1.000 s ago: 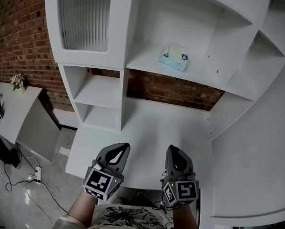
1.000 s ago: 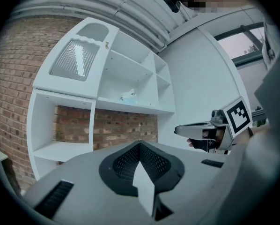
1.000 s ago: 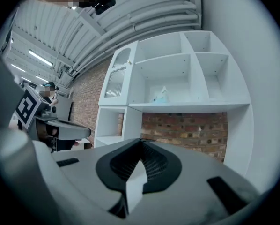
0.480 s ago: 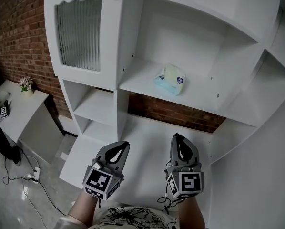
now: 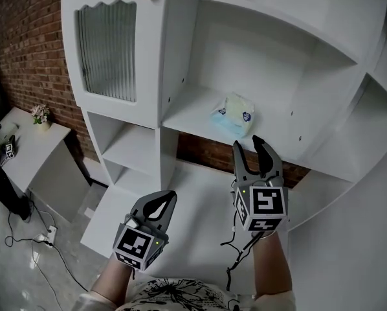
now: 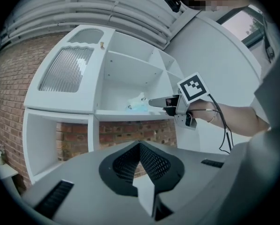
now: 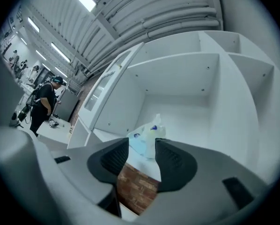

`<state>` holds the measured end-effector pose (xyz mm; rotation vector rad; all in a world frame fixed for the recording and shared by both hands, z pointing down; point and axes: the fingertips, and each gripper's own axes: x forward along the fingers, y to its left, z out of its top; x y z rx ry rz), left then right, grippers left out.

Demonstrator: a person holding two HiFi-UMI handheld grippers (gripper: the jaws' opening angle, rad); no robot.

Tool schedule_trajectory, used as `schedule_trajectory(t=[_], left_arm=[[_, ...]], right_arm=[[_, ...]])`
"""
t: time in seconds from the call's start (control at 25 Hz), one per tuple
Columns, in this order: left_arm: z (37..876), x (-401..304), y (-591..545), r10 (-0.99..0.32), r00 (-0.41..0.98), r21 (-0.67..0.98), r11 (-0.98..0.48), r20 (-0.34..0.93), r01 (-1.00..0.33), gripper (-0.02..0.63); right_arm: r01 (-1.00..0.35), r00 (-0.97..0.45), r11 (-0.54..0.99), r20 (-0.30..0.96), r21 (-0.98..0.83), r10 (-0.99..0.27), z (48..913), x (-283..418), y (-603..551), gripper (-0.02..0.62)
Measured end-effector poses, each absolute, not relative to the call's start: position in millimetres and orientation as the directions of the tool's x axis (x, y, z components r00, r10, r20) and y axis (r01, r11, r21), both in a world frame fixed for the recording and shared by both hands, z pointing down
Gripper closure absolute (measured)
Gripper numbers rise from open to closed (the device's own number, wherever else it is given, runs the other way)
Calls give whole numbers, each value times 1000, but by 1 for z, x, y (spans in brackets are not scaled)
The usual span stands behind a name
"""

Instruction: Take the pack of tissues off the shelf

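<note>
the pack of tissues [image 5: 233,115] lies on the middle shelf [image 5: 192,114] of the white unit, a little back from the front edge, soft and slumped, with one end standing higher than the other. the right hand-held gripper [image 5: 248,148] is raised in front of that shelf and below it, pointed up toward the pack. its jaws are opening and nothing is between them yet; in the right gripper view the pack shows through the gap but lies well ahead of the pads. the left hand-held gripper [image 5: 160,203] hangs low over the desk [image 5: 193,193] with its jaws together and empty, and looks to have no part in this reach. the step in hand seems to be the approach. to do it well, the tips should probably rise above the shelf's front edge before going in, so that neither jaw knocks the board. the gap is best kept centred on the pack, with the jaws wide until one pad is on each side of its body. the wrapper looks thin and yielding, so the full middle of the pack is likely a safer hold than the loose crimped end, which could slip or tear. a push from one pad alone might slide the pack deeper, so both should meet it together. a slight lift before drawing back should keep it from dragging on the shelf.
</note>
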<state>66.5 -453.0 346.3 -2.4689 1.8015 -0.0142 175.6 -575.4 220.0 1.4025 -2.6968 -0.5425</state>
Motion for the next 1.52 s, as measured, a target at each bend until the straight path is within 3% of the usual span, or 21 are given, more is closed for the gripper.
schedule_trajectory(t=[0.24, 0.36, 0.56, 1.24, 1.52], left_arm=[[345, 56, -456, -956, 289, -80, -285, -40, -955, 591], [346, 52, -457, -958, 283, -81, -280, -36, -957, 591], [346, 41, -455, -963, 268, -84, -265, -28, -961, 591], [357, 34, -434, -952, 307, -57, -305, -22, -951, 591], [368, 27, -426, -948, 318, -32, -317, -2, -948, 591]], right_arm=[[-780, -572, 521, -55, 347, -819, 215, 164, -604, 432], [-787, -554, 507, -40, 352, -832, 216, 165, -610, 545], [-804, -533, 482, -64, 349, -844, 213, 168, -613, 581], [-832, -538, 460, -252, 310, -804, 208, 184, -527, 588], [-821, -560, 508, -198, 261, -804, 268, 186, -483, 588]])
